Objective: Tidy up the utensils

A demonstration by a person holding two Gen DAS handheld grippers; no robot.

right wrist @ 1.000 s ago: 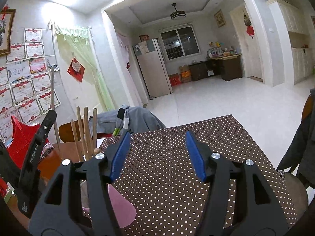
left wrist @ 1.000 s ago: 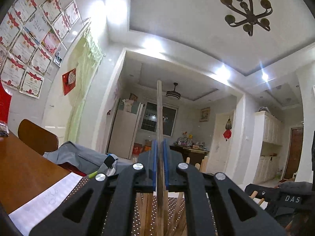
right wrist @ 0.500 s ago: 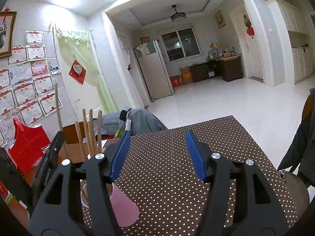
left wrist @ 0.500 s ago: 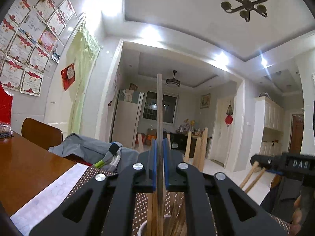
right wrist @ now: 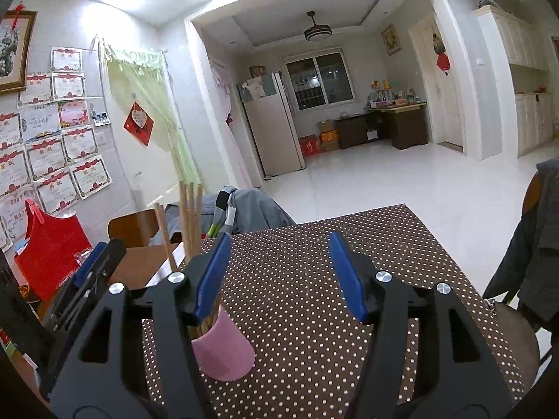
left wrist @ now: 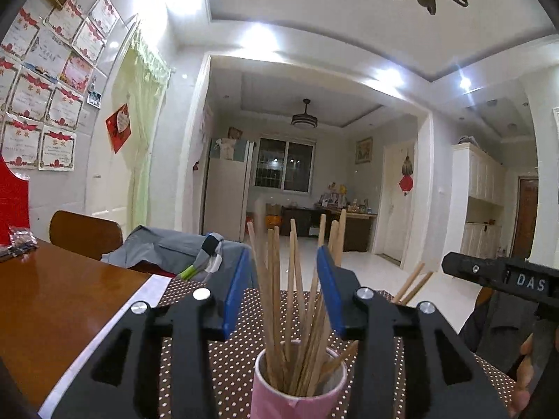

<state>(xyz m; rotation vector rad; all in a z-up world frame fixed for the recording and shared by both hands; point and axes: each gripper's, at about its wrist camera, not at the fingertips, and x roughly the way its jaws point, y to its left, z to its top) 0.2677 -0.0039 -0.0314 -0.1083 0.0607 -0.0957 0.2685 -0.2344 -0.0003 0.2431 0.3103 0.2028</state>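
Observation:
A pink cup (left wrist: pixel 297 392) stands on the brown polka-dot tablecloth (left wrist: pixel 237 349) and holds several wooden chopsticks (left wrist: pixel 291 300) that stick up and fan out. My left gripper (left wrist: pixel 284 291) is open and empty right above and behind the cup, its blue pads on either side of the chopsticks. In the right wrist view the cup (right wrist: pixel 223 352) sits at lower left with chopsticks (right wrist: pixel 190 216) rising behind my left finger. My right gripper (right wrist: pixel 279 276) is open and empty over the cloth (right wrist: pixel 332 279), to the right of the cup.
A bare wooden tabletop (left wrist: pixel 45 300) lies left of the cloth, with a white paper strip (left wrist: pixel 115 328) along the seam. A red bag (right wrist: pixel 49 244) stands at the table's left. Chairs draped with grey clothing (right wrist: pixel 258 213) stand at the far side and at the right (right wrist: pixel 538 230).
My left gripper was shut on one upright chopstick; it has lowered to the cup and opened, and the chopstick now stands among the others. My right gripper has stayed open and nearly still.

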